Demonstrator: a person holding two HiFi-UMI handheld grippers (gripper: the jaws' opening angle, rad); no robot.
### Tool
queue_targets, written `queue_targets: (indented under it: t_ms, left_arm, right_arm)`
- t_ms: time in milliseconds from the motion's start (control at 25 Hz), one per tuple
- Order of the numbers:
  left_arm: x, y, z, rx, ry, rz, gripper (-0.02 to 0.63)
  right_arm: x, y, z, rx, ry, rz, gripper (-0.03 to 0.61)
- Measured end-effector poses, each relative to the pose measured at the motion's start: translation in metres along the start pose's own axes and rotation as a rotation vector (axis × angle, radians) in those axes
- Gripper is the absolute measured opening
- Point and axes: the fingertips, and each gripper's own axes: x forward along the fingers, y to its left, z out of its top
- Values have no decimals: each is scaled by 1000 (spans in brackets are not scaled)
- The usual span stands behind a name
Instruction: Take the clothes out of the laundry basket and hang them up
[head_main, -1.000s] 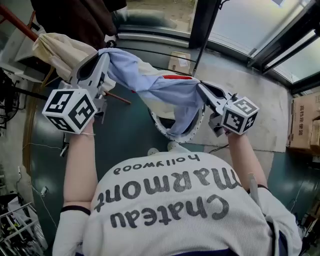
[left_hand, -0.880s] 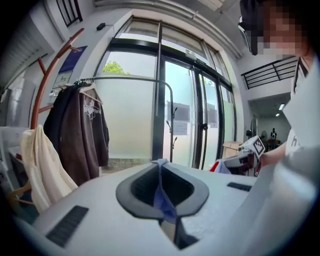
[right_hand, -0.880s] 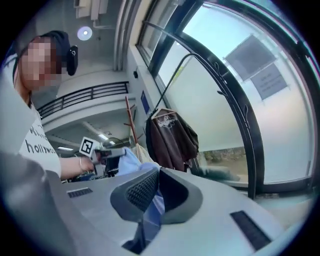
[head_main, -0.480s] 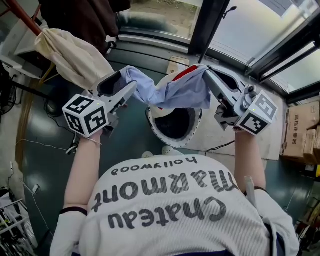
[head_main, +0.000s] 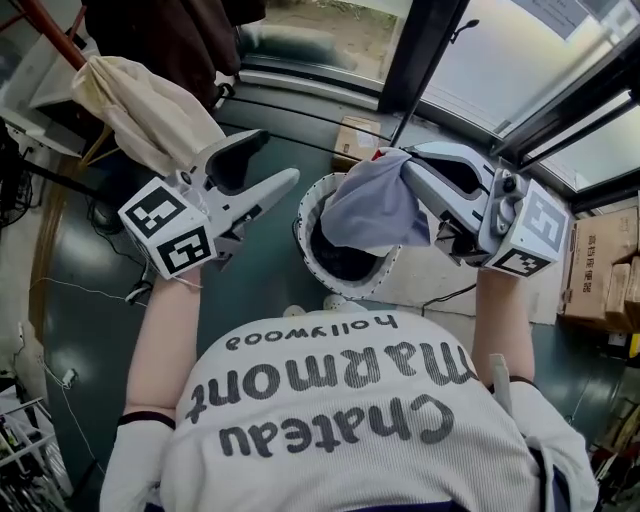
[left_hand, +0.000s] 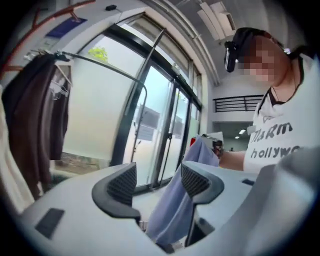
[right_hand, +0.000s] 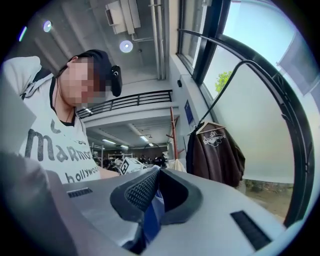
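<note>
A light blue garment (head_main: 375, 210) with a red trim hangs bunched from my right gripper (head_main: 408, 162), which is shut on it above the round white laundry basket (head_main: 303, 232). In the right gripper view the blue cloth (right_hand: 151, 212) is pinched between the closed pads. My left gripper (head_main: 278, 157) stands to the left of the garment; its jaws have just been opening and nothing is pressed between them. In the left gripper view the pads (left_hand: 121, 184) are wide apart, and the garment (left_hand: 175, 210) hangs beyond them from the right gripper (left_hand: 216, 146).
A cream garment (head_main: 150, 110) and a dark brown one (head_main: 170, 30) hang on a rail at the upper left. The brown jacket (right_hand: 215, 155) is on a hanger. Glass doors run along the far side. Cardboard boxes (head_main: 600, 265) stand at the right, a small one (head_main: 358, 130) by the doors.
The left gripper has let go of the blue garment and opened. The garment, stretched between both grippers before, now hangs from the raised right gripper alone.
</note>
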Motion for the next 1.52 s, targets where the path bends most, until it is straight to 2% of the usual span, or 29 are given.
queue_targets:
  t_ms: [200, 280, 360, 560, 680, 760, 840, 1160, 1240, 1320, 1400, 1520]
  left_arm:
    - [41, -61, 5, 72, 33, -278, 220]
    - [41, -76, 7, 95, 46, -359, 145]
    - [40, -84, 5, 97, 59, -408, 90]
    - [50, -98, -13, 26, 74, -472, 63]
    - [56, -93, -19, 25, 72, -433, 58]
    - [56, -82, -20, 27, 68, -374, 15]
    - [53, -69, -18, 14, 52, -311, 11]
    - [39, -25, 5, -78, -97, -93, 8]
    - [32, -18, 15, -114, -152, -70, 8]
    - [30, -20, 18, -133, -167, -92, 8]
    - [30, -28, 16, -117, -159, -116, 8]
    - [20, -21, 22, -111, -209, -73, 8]
  right_arm:
    - [15, 23, -1, -27, 47, 123, 32]
    - [17, 26, -2, -23, 51, 143, 32]
    - [17, 24, -4, -12, 52, 139, 31]
    - [25, 16, -19, 6, 91, 101, 32]
    - [29, 14, -28, 27, 107, 97, 32]
    - [30, 9, -30, 31, 108, 73, 32]
    - [29, 3, -31, 30, 107, 42, 32]
    - [27, -3, -37, 32, 130, 3, 32]
    - [29, 1, -43, 21, 160, 7, 32]
    - [30, 4, -46, 30, 159, -4, 32]
    - [28, 4, -45, 67, 125, -20, 32]
    - [26, -2, -39, 96, 87, -50, 32]
